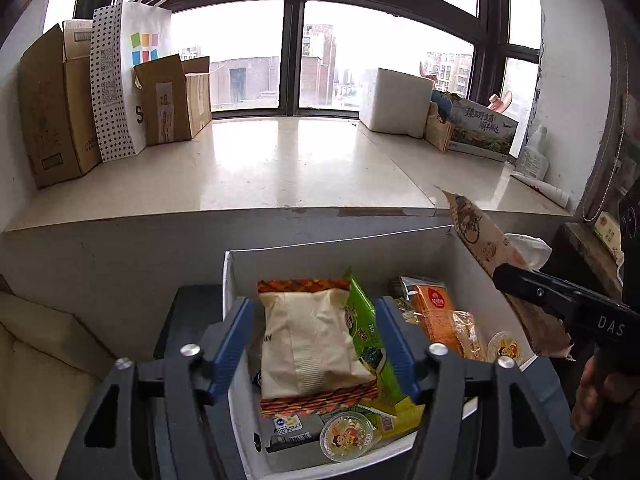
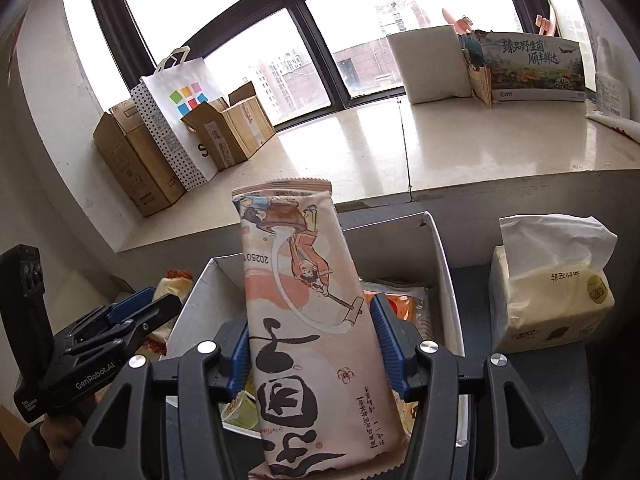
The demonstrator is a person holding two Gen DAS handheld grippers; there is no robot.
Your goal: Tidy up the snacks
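Observation:
A white box holds several snacks: a cream packet with orange patterned ends, a green seaweed pack, an orange pack and small jelly cups. My left gripper is open above the box, its blue pads either side of the cream packet without clamping it. My right gripper is shut on a long pink illustrated snack packet, held upright over the box. That packet also shows in the left wrist view at the box's right wall.
A wide stone window sill lies behind the box. Cardboard boxes and a dotted paper bag stand at its left, a white block and a printed carton at its right. A tissue pack sits right of the box.

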